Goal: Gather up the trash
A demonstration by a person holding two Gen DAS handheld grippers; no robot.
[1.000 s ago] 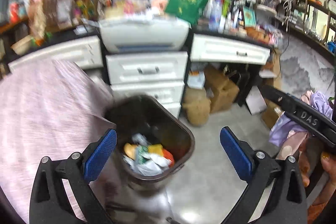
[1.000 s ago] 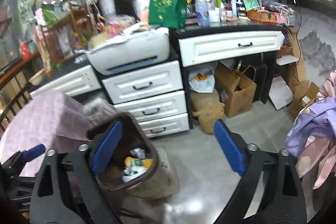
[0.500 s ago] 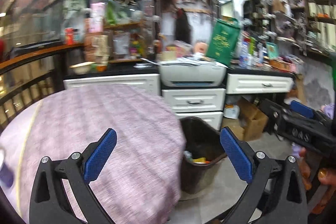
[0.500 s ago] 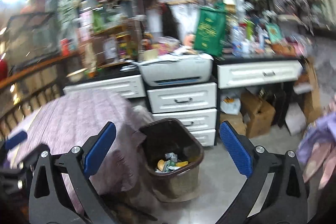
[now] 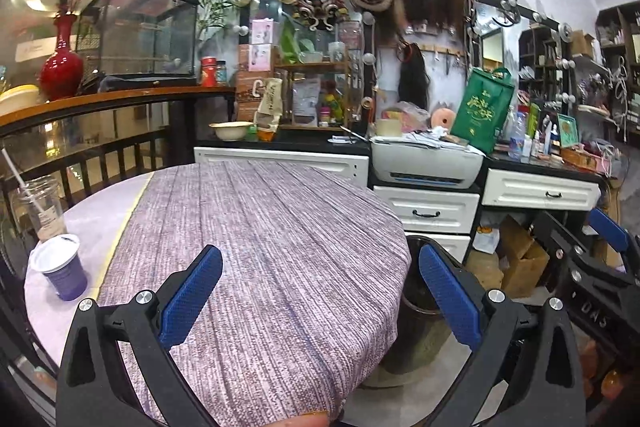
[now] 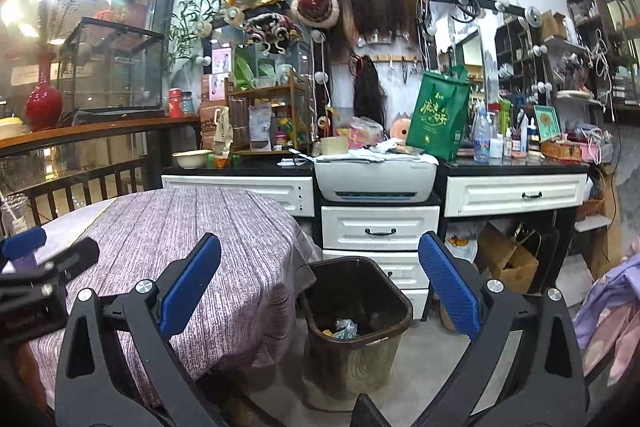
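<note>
My left gripper (image 5: pixel 320 295) stands open above the round table (image 5: pixel 280 227) with its purple-grey cloth, nothing between the blue pads. On the table's left edge are a purple paper cup with a white lid (image 5: pixel 60 267) and a clear plastic cup with a straw (image 5: pixel 40 207). The brown trash bin (image 6: pixel 356 311) sits on the floor beside the table, with wrappers at its bottom. My right gripper (image 6: pixel 320 291) hangs open and empty just above and in front of the bin. The table edge half hides the bin (image 5: pixel 420 307) in the left wrist view.
White drawers (image 6: pixel 380 231) with a printer (image 6: pixel 374 177) on top stand behind the bin. Cardboard boxes (image 6: pixel 508 259) sit under the counter at right. A wooden railing (image 5: pixel 100 155) runs behind the table. A person's purple clothing (image 6: pixel 612 307) is at the far right.
Both grippers have risen and tilted up from over the bin. The left one has swung left over the table, bringing the cups into view. Both stay open and empty.
</note>
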